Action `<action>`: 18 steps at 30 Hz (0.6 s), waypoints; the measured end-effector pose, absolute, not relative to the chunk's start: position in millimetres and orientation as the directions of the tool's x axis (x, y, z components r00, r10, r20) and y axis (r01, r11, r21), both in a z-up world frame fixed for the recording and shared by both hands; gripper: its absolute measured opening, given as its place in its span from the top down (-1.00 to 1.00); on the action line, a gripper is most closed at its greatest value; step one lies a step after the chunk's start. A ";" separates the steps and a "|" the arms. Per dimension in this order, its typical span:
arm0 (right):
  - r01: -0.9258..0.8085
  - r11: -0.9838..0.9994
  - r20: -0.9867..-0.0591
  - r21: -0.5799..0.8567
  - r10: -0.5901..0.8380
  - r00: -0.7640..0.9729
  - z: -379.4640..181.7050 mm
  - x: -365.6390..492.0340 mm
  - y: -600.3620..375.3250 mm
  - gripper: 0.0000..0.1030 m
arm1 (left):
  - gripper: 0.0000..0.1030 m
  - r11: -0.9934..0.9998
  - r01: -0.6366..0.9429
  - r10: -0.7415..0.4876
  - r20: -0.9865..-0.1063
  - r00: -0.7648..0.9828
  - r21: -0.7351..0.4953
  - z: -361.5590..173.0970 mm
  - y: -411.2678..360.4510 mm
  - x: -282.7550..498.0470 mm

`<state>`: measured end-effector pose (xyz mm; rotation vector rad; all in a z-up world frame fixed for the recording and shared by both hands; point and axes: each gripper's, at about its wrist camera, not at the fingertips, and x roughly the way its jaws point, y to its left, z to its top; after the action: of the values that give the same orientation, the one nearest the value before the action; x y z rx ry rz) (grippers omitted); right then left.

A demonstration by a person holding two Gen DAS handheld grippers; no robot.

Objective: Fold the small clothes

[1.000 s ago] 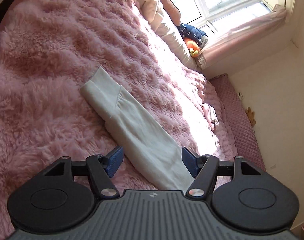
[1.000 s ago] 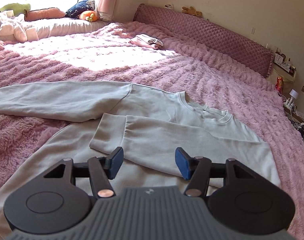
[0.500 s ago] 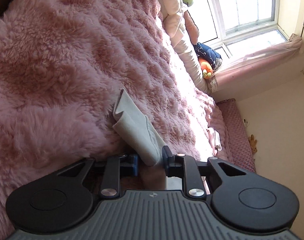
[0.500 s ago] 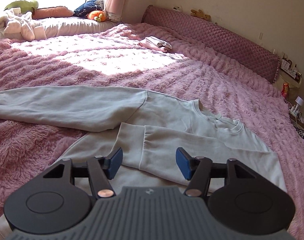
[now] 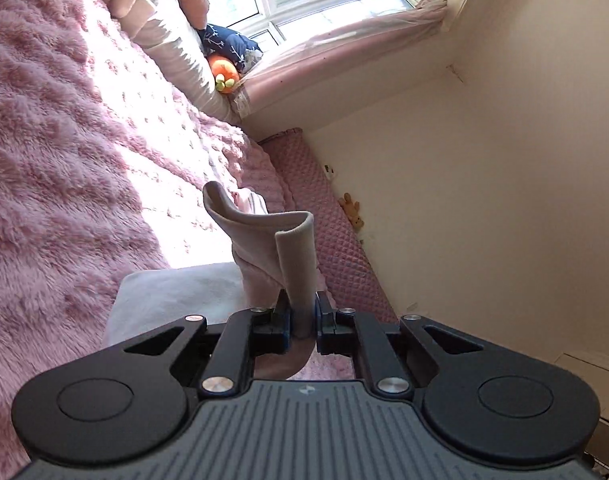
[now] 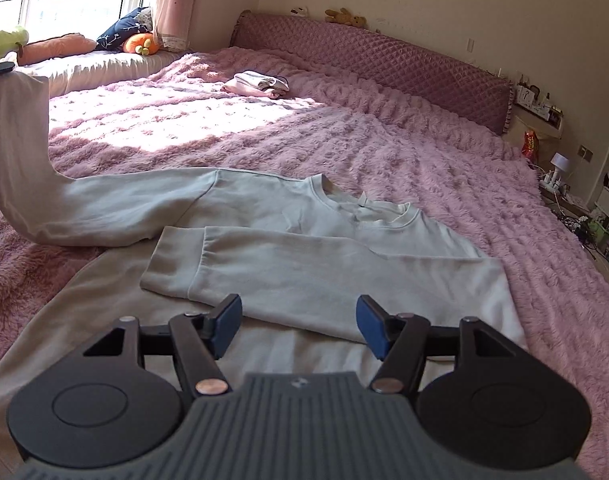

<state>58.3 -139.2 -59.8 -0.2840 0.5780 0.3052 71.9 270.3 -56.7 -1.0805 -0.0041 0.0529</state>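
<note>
Sweatshirt (image 6: 304,240) body fills right view; left view shows only pinched cuff (image 5: 292,248).

Sleeve (image 5: 294,264) now lifted in left tool (image 5: 302,322)

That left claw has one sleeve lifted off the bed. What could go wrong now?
The left gripper, whose jaws have just been closing, pinches only the cuff, so the sleeve could slip free as it swings over. The other sleeve already lies across the sweatshirt; a dragged sleeve might rumple it. The right gripper hovers open, holding nothing down, so the whole sweatshirt could shift on the blanket.
</note>
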 end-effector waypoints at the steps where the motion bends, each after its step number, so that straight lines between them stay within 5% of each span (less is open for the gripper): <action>1: -0.345 0.923 -0.571 -0.172 0.192 0.798 -59.5 58.3 -147.6 -0.16 | 0.79 0.482 0.000 -0.013 -0.007 1.000 -0.876 -49.8 248.2 87.4; 8: -0.221 0.965 -0.586 -0.138 0.101 0.804 -66.4 58.5 -223.0 -0.18 | 0.79 0.543 0.137 -0.282 -0.026 0.959 -0.828 -44.3 116.8 158.5; 16: -0.108 0.986 -0.624 -0.126 0.006 0.781 -83.3 57.9 -294.5 -0.18 | 0.77 0.573 0.125 -0.524 -0.244 0.816 -0.810 -120.9 -3.0 212.7; 18: -0.079 0.990 -0.634 -0.120 -0.015 0.773 -87.9 59.2 -309.8 -0.18 | 0.59 0.619 0.109 -0.552 -0.333 0.764 -0.778 -142.0 -26.5 223.4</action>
<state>59.2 -309.8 -87.9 -0.1429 0.6866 0.0350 223.4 -26.5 -142.0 -0.8225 0.5965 -0.4071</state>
